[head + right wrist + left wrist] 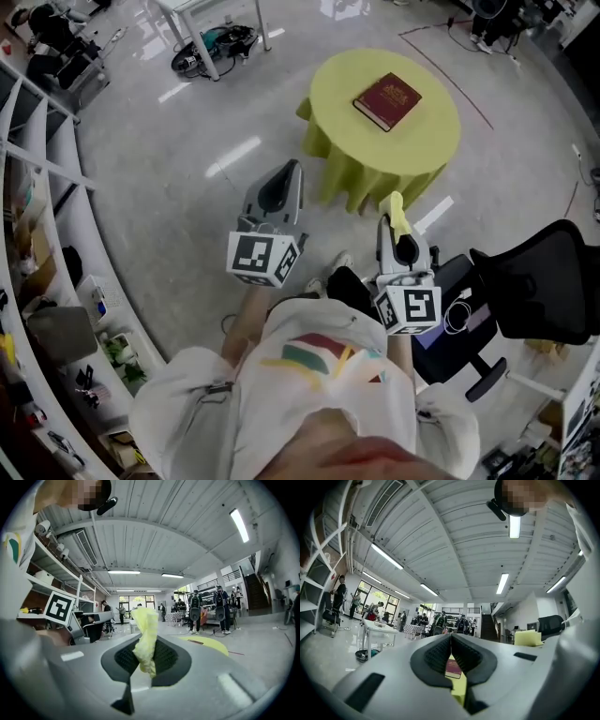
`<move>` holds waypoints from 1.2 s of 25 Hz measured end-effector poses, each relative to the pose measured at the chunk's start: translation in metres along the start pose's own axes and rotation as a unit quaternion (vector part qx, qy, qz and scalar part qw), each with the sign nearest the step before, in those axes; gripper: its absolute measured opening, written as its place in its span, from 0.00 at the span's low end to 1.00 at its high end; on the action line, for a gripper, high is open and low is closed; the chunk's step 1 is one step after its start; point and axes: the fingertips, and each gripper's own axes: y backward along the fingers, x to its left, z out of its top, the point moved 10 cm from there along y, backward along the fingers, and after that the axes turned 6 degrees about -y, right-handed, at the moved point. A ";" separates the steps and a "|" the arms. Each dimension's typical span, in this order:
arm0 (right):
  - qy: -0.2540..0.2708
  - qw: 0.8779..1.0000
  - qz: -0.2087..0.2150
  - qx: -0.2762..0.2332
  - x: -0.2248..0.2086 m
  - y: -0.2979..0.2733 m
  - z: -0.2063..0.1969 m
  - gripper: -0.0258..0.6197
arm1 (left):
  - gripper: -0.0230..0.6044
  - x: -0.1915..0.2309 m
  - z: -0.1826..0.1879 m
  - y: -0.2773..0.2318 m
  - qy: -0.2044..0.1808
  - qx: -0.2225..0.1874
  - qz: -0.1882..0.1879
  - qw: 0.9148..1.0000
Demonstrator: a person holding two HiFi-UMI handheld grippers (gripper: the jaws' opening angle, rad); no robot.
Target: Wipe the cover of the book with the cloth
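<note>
Here, both of my grippers hang over bare grey floor (178, 178), short of the round counter (337, 150) with its yellow-green drape, whose near edge falls in folds just beyond my fingertips. My left gripper (293, 169) is pressed together with nothing between its pads; along its jaws I can see the counter (459, 688) and the book (453, 668) ahead. My right gripper (394, 225) is pinching the yellow cloth (398, 212), which sticks up out of the jaws in a crumpled strip (145, 637), and the counter's rim (213, 645) shows low to its right. The dark red book (387, 100) lies flat on the far half of the counter, turned at an angle, its cover up, well apart from both grippers and inside every edge. Room is widest to the left of the counter and ahead of my left gripper, where the floor runs open up to a white table (202, 19) with a dark round thing (214, 45) under it. On my right a black office chair (544, 277) stands close beside the right gripper and crowds that side. Along the far left curve white shelves (52, 178), their compartments holding small odds and ends too small for me to name.
</note>
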 end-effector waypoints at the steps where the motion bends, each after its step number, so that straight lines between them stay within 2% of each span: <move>1: -0.003 1.000 -0.006 0.000 -0.004 -0.003 0.000 0.09 | 0.06 0.000 -0.001 -0.005 0.001 0.000 -0.003 1.000; 7: -0.018 1.000 -0.021 -0.008 -0.029 -0.027 -0.003 0.09 | 0.06 -0.001 -0.014 -0.039 0.000 0.016 -0.019 1.000; 13: -0.029 1.000 -0.001 -0.001 -0.061 -0.079 -0.007 0.09 | 0.06 0.002 -0.023 -0.088 -0.009 0.015 -0.025 1.000; 16: -0.017 1.000 0.017 -0.001 -0.080 -0.112 0.001 0.09 | 0.06 0.005 -0.029 -0.117 -0.008 0.024 -0.026 0.999; 20: -0.006 1.000 0.023 0.011 -0.110 -0.166 0.011 0.09 | 0.06 0.019 -0.039 -0.163 -0.009 0.044 -0.018 0.999; 24: -0.012 0.999 0.027 0.039 -0.143 -0.210 0.020 0.09 | 0.06 0.026 -0.043 -0.216 -0.031 0.055 -0.024 0.998; 30: -0.029 0.997 0.019 0.066 -0.196 -0.260 0.029 0.09 | 0.06 0.034 -0.055 -0.312 0.000 0.063 -0.028 0.998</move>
